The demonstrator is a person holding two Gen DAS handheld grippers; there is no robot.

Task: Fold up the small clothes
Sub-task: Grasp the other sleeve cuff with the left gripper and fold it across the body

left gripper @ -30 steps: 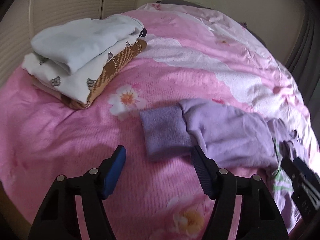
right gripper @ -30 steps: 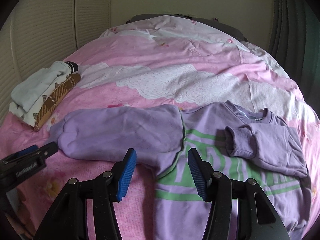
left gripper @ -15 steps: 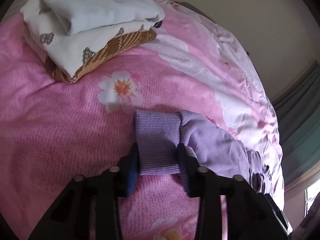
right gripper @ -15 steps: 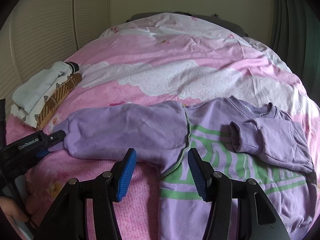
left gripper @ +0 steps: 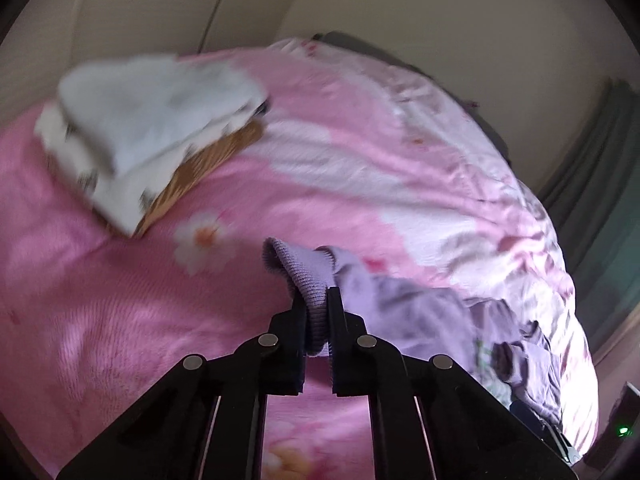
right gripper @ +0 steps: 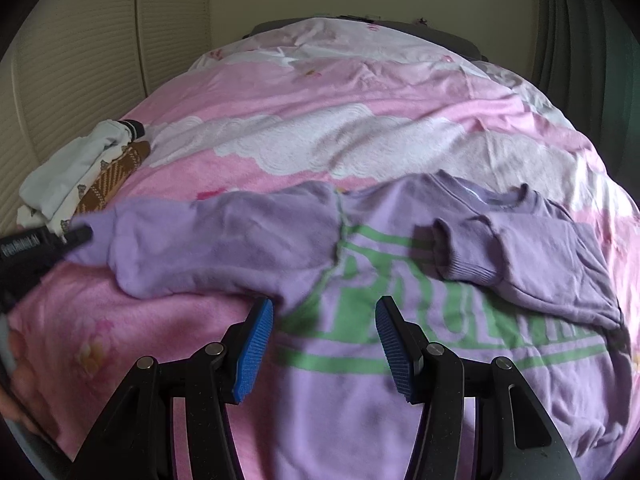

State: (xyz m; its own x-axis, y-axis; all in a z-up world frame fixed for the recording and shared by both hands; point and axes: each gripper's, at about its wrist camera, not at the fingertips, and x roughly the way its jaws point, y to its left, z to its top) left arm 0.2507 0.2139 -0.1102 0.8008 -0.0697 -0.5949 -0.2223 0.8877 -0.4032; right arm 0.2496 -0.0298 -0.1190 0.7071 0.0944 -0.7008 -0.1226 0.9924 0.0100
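A lilac sweatshirt point(right gripper: 400, 360) with green lettering lies front-up on the pink flowered bedspread point(right gripper: 320, 92), its body spread under the right hand-held gripper point(right gripper: 324, 344). That gripper hangs over the sweatshirt's chest, blue pads about half apart with nothing pinched between them; the cloth lies below and between the pads, not pressed by either. The sleeve on the right of the right wrist view is folded across the chest, its ribbed cuff point(right gripper: 464, 252) resting on the lettering.

The other sleeve point(right gripper: 224, 248) stretches out to the left over the bedspread. The left hand-held gripper point(left gripper: 317, 312) is clamped on that sleeve's ribbed cuff point(left gripper: 304, 276): the pads squeeze the knit so that it bunches and stands up above the fingertips, and the cuff looks raised off the bedspread, though the left wrist view is blurred. In the right wrist view the same gripper shows as a black tip at the far left end of the sleeve.

A pile of folded clothes point(left gripper: 152, 140), white over brown check, sits on the bedspread beyond and left of the held cuff, well apart from the sweatshirt.
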